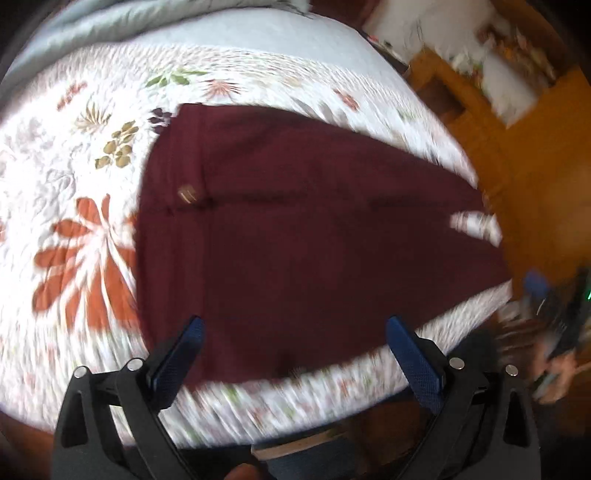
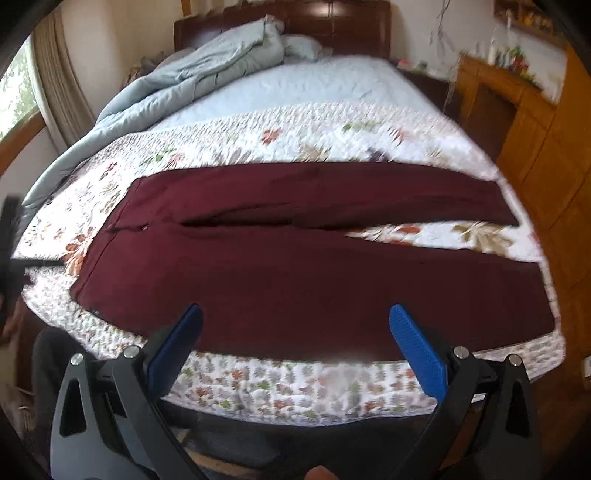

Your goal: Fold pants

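Dark maroon pants (image 2: 295,266) lie flat on the floral quilt at the foot of the bed, waistband to the left, both legs running right with a gap between them. They also show in the left wrist view (image 1: 295,229), blurred. My left gripper (image 1: 295,325) is open and empty, hovering over the near edge of the pants by the waist end. My right gripper (image 2: 295,314) is open and empty above the near leg's lower edge. My right gripper also shows blurred at the right edge of the left wrist view (image 1: 554,314).
The bed has a white floral quilt (image 2: 258,384) over a pale blue sheet (image 2: 295,85), with a bunched blue duvet (image 2: 184,81) at the far left by a dark headboard (image 2: 351,26). Wooden furniture (image 2: 535,122) stands along the right side.
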`<state>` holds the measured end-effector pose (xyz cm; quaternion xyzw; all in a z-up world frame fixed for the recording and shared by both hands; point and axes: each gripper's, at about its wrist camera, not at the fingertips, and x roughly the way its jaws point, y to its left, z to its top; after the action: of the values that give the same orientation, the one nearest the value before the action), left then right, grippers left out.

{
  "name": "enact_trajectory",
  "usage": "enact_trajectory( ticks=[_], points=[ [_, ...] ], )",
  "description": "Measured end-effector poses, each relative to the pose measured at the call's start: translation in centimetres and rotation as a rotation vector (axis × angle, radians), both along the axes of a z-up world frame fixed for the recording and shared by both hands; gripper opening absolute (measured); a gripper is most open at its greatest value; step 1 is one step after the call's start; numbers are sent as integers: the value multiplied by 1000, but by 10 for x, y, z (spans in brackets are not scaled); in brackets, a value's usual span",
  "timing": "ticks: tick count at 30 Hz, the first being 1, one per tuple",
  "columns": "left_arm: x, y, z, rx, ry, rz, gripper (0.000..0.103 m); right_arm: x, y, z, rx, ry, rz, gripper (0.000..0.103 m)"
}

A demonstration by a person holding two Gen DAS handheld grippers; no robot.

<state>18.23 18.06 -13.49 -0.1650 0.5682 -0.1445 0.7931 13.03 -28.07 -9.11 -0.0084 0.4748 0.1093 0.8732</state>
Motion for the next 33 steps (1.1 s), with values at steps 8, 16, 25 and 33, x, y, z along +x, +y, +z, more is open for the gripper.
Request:
enact_trajectory(
  ticks=[8, 16, 25, 33],
  points=[
    [143, 105, -40, -58, -9, 195, 99, 35, 12, -28, 71, 66, 64, 100],
    [241, 97, -97, -46, 44, 24, 99, 75, 23, -62, 68, 166, 78, 100],
    [247, 33, -93, 8, 20, -319, 98, 131, -56, -41, 329, 176, 172, 100],
    [270, 36, -110, -94, 111, -229, 99, 236, -240, -24, 394, 245, 6, 100]
  ],
)
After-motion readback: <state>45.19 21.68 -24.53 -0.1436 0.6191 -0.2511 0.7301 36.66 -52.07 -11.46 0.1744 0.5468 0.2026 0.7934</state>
